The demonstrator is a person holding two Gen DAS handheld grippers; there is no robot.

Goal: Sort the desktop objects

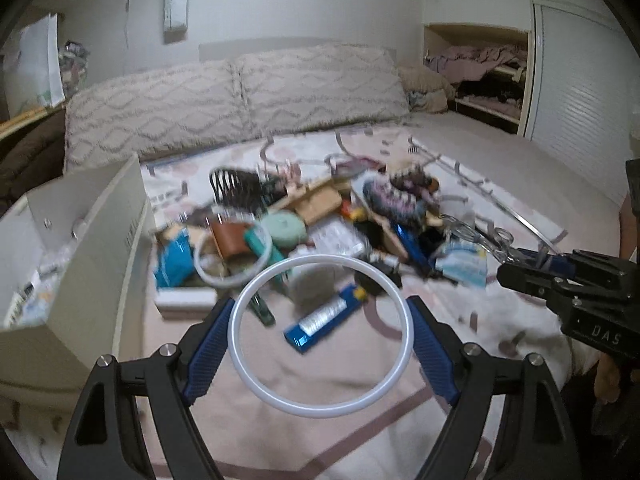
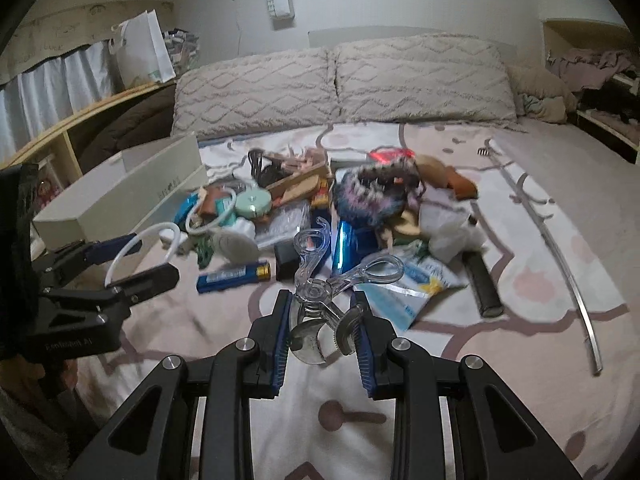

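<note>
My left gripper (image 1: 320, 336) is shut on a white ring (image 1: 256, 384), held by its sides above the bedspread; the ring also shows in the right wrist view (image 2: 120, 256). My right gripper (image 2: 322, 332) is shut on a clear plastic eyelash curler (image 2: 320, 280), its handles pointing away. A pile of small objects (image 1: 320, 220) lies ahead on the bed: a blue battery (image 1: 324, 316), a second white ring (image 1: 232, 256), a mint round case (image 1: 285, 229), a knitted hat (image 2: 372, 196) and packets.
An open white box (image 1: 96, 240) stands at the left of the pile, with small items inside. A long metal strip (image 2: 572, 276) lies at the right on the bed. Two pillows (image 2: 344, 80) line the far edge.
</note>
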